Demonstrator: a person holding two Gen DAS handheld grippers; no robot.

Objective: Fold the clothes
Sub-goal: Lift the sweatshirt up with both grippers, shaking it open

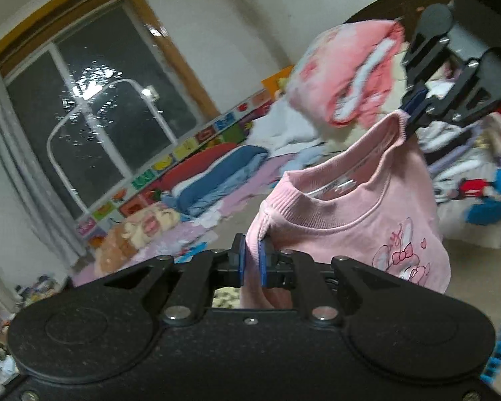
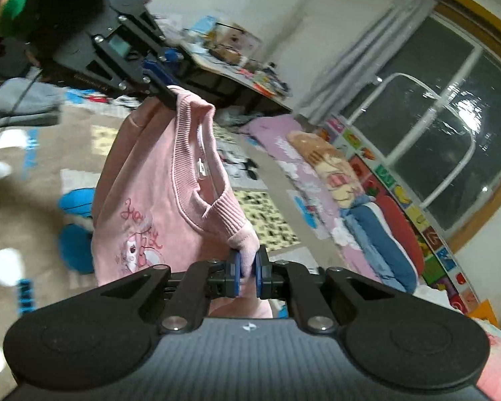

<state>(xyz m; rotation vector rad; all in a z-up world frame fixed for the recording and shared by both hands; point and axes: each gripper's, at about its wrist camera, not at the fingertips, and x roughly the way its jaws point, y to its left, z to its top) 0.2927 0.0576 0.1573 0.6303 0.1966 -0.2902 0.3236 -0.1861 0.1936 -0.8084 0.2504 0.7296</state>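
Pink ribbed-collar sweatshirt with cartoon print (image 1: pixel 347 224) hangs in air over patterned play mat (image 2: pixel 270 220), unfolded. Left gripper (image 1: pixel 252 264) and right gripper (image 2: pixel 247 269) each clenched on shoulder. No fold made; laying flat and folding remain.

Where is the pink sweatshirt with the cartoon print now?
The pink sweatshirt hangs in the air between left gripper and right gripper, each clamping one shoulder.

This is a lived-in home bedroom or children's room: a wood-framed dark window (image 1: pixel 93 117) with grey curtains (image 2: pixel 367 40) at upper left, colourful picture-tile playmat panels (image 1: pixel 190 143) below it, rumpled blue and red bedding (image 1: pixel 217 173) mid-frame, and piles of clothes (image 1: pixel 467 147) at right.
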